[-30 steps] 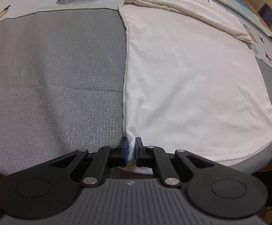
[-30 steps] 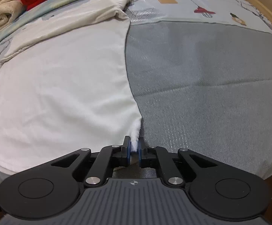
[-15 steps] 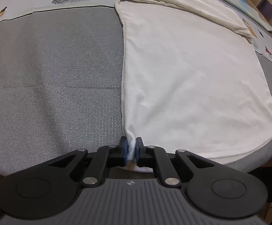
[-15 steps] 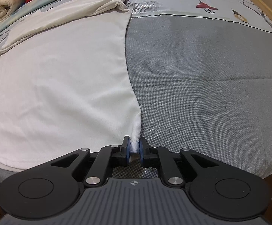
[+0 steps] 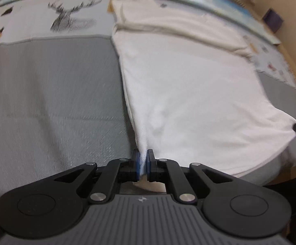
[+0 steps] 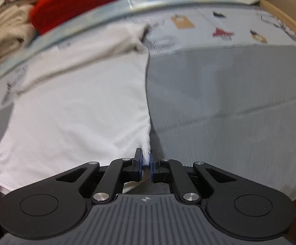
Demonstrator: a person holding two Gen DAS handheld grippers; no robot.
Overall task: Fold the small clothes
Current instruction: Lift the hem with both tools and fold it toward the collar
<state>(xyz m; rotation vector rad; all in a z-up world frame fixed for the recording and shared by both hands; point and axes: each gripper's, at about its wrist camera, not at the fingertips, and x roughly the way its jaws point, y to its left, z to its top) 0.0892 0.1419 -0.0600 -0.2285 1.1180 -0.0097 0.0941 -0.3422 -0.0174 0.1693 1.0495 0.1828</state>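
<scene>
White shirt [image 5: 188, 94] is spread flat on the grey mat [image 5: 52, 94], sleeves folded in at the far end. Left gripper [image 5: 143, 163] has its jaws pinched tight on the near left corner of the hem, and the right gripper [image 6: 146, 166] is clamped on the near right corner the same way, cloth bunched between the blue pads. Both corners are lifted a bit off the mat. Red cloth [image 6: 72, 2] and beige cloths [image 6: 7, 30] sit far left.
</scene>
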